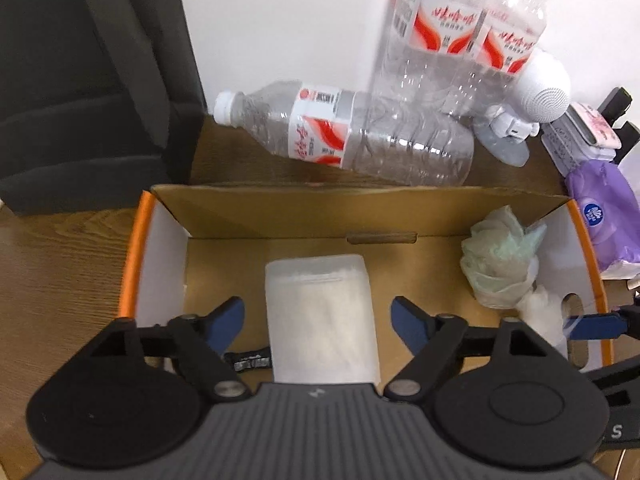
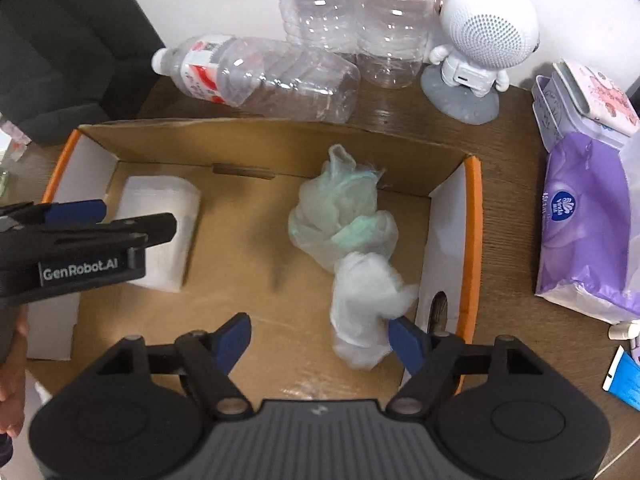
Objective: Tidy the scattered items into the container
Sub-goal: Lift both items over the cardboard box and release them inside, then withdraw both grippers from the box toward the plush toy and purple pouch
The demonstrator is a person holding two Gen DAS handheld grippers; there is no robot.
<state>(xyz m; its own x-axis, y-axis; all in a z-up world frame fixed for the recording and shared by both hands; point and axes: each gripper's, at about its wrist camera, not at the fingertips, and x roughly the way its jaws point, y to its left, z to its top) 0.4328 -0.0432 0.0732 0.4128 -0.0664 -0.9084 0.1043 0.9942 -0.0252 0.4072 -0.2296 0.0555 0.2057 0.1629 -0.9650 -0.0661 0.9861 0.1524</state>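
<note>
An open cardboard box (image 1: 132, 260) with an orange rim (image 2: 474, 240) sits on the wooden table. A white tissue pack (image 1: 316, 280) lies flat on its floor, at the left end in the right wrist view (image 2: 160, 200). My left gripper (image 1: 318, 308) hangs open over it, with the pack between the fingers and clear of both pads. A crumpled pale green and white plastic bag (image 2: 344, 216) lies at the box's right end (image 1: 500, 264). My right gripper (image 2: 318, 322) is open above the box floor. Its right finger (image 2: 404, 338) sits against the bag's white end, and nothing is gripped.
Behind the box, one clear water bottle (image 2: 260, 76) lies on its side and two more (image 2: 352, 12) stand upright. A white robot-shaped speaker (image 2: 480, 40), a patterned tin (image 2: 592, 100) and a purple tissue pack (image 2: 580, 220) sit to the right. A dark chair (image 1: 80, 80) stands at the left.
</note>
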